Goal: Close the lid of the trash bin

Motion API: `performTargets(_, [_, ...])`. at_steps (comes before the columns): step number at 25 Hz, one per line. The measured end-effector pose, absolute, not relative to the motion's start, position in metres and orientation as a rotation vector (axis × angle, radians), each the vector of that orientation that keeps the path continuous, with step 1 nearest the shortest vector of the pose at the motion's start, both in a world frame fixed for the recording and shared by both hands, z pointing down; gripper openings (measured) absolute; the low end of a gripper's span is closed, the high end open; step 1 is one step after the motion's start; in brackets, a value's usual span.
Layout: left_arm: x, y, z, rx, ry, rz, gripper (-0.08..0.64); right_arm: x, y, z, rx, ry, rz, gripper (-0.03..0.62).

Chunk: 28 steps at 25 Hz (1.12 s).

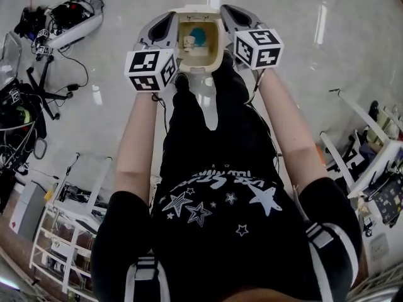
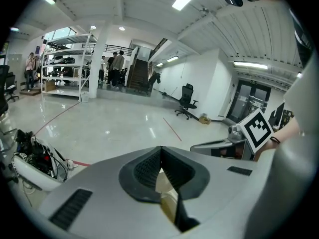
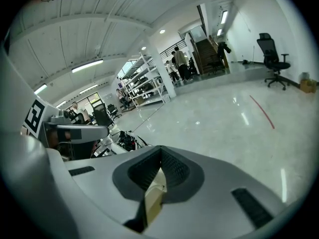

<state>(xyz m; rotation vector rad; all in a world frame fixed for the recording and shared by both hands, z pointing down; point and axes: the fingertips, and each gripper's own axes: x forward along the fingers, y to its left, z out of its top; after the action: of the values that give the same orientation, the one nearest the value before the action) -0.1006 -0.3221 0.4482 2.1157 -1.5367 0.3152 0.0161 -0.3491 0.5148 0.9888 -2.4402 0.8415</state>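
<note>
Trash bin (image 1: 201, 61) is found on the floor just ahead of the person's feet, open, with rubbish visible inside. The left gripper (image 1: 165, 22) and right gripper (image 1: 236, 19) are held close beside its two sides. Both pairs of jaws are seen closed tip to tip, nothing clamped. Closing is judged not yet begun. The lid (image 1: 195, 9), apparently raised at the far edge, is to be pushed down.

No legible text anywhere (white lettering (image 1: 217, 180) on the black shirt (image 1: 220, 244) too warped)
</note>
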Motion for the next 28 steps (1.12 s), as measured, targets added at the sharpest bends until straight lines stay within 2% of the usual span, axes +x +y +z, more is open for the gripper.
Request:
performTargets(16, [-0.098,-0.327,0.492,2.087,-1.504,0.352,0.011,0.004,-0.351,0.553,0.879,-2.374,0.827,-0.005])
performTargets(28, [-0.113,-0.288,0.499,2.085,-1.475,0.348,0.011,0.004,-0.302,0.563,0.819,-2.283,0.911,-0.005])
